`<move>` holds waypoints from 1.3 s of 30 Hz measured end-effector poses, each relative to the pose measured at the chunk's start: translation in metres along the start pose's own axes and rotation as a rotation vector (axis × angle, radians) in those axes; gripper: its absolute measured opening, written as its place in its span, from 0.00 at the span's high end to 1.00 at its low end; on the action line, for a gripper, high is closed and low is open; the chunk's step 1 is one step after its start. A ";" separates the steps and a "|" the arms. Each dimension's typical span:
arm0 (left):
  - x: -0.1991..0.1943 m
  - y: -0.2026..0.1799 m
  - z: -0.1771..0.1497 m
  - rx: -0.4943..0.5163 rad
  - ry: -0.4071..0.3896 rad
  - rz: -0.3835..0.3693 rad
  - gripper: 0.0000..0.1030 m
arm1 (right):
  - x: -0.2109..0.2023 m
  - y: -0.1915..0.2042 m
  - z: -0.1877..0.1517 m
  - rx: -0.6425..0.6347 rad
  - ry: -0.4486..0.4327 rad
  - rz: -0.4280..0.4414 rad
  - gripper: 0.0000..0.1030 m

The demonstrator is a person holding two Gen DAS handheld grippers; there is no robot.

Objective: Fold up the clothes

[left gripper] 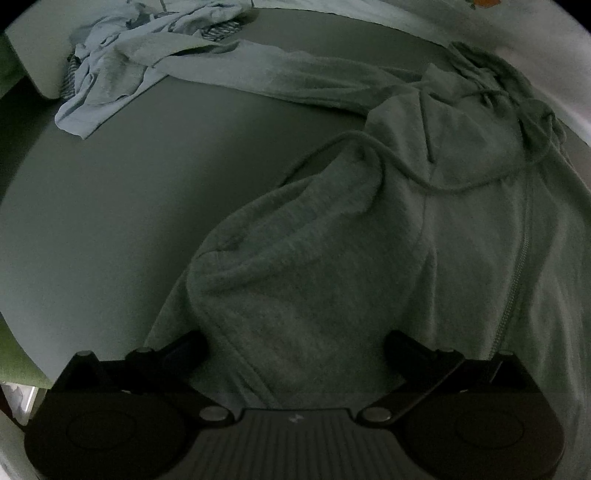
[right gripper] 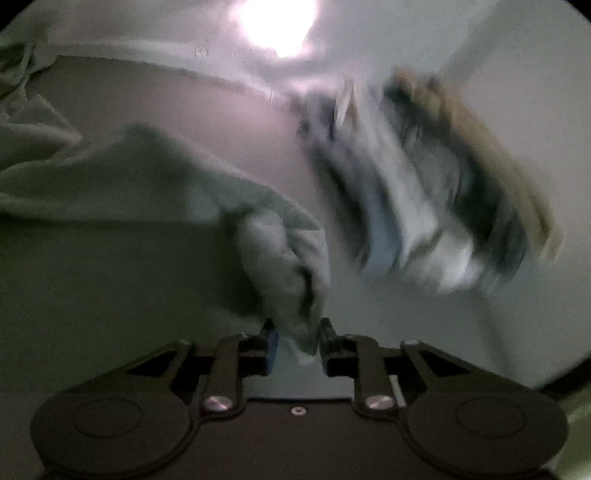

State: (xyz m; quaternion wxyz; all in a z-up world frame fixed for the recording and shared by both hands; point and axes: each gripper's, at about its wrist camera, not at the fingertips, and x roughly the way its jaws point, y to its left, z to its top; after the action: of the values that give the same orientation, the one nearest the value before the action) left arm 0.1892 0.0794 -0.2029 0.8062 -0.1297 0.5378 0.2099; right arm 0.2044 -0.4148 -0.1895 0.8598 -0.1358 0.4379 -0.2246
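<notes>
A grey zip hoodie [left gripper: 424, 229] lies spread on the dark table [left gripper: 103, 221], hood and drawstring at the upper right, one sleeve stretching away to the upper left. My left gripper [left gripper: 295, 347] hovers over its lower part with its fingers [left gripper: 184, 350] spread wide, fabric below and between them but not pinched. In the right wrist view, a bunched sleeve end of the hoodie [right gripper: 291, 280] sits between the narrow-set fingers of my right gripper [right gripper: 299, 339], which is shut on it. The rest of that sleeve [right gripper: 129, 177] trails off to the left.
A heap of pale blue and striped clothes [left gripper: 110, 70] lies at the table's far left corner. A blurred pile of mixed garments [right gripper: 424, 192] sits to the right of the held sleeve. A bright light glare [right gripper: 277, 26] shows at the top.
</notes>
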 end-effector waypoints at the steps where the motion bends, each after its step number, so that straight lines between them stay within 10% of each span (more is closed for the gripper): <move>1: 0.000 0.000 -0.001 0.000 -0.004 0.000 0.00 | -0.001 -0.005 -0.005 0.050 0.017 0.013 0.67; 13: -0.001 0.000 -0.005 -0.004 -0.035 0.006 0.00 | 0.000 -0.035 -0.018 0.330 -0.005 0.192 0.46; 25: -0.002 -0.001 -0.007 -0.017 -0.048 0.014 0.00 | -0.008 -0.022 0.000 0.196 -0.113 0.298 0.42; 28: -0.002 -0.001 -0.006 -0.020 -0.045 0.016 0.00 | 0.004 -0.015 0.004 0.098 -0.064 0.236 0.94; 39: -0.003 -0.001 -0.003 -0.035 -0.034 0.025 0.00 | -0.016 -0.075 0.014 -0.003 -0.270 -0.386 0.94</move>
State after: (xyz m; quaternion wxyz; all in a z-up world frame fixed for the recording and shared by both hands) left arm 0.1862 0.0767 -0.2019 0.8102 -0.1335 0.5217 0.2315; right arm 0.1875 -0.4711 -0.1384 0.8514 -0.2471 0.2853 -0.3641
